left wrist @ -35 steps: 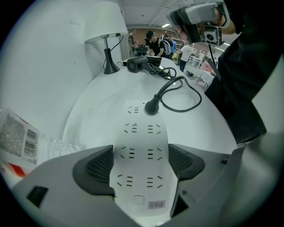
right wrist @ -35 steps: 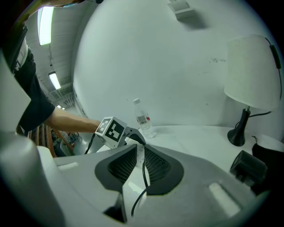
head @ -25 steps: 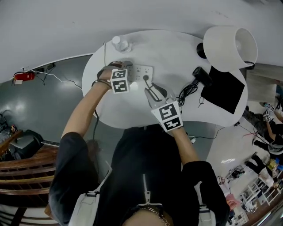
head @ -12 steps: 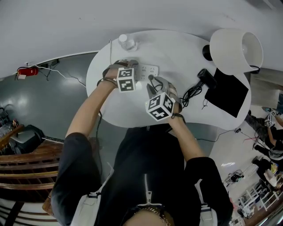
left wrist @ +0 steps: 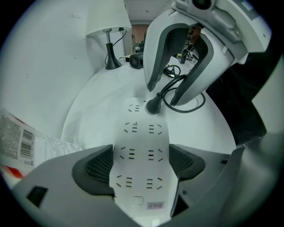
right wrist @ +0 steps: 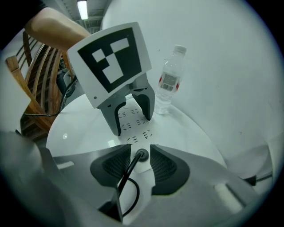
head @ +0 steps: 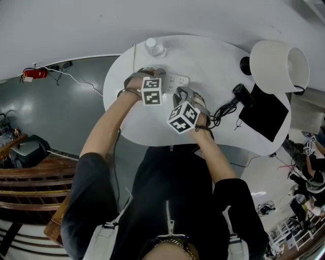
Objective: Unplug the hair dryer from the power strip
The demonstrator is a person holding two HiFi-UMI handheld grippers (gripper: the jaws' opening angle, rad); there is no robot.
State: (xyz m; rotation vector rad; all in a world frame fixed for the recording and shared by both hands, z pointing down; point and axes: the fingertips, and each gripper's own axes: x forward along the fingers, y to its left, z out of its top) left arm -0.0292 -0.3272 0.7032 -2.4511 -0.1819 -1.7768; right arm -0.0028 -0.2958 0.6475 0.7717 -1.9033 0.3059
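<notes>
Bright, even light, seemingly from a ceiling light (right wrist: 82, 9); soft shadows; fisheye bending, dark corners.

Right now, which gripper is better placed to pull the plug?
Right: the right gripper has the plug between its jaws, which have just been closing. The left gripper is shut on the power strip, steadying it.

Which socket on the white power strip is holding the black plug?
The far-end socket, right-hand row in the left gripper view, on the white power strip: the round black plug stands in it; the other visible sockets are empty.
</notes>
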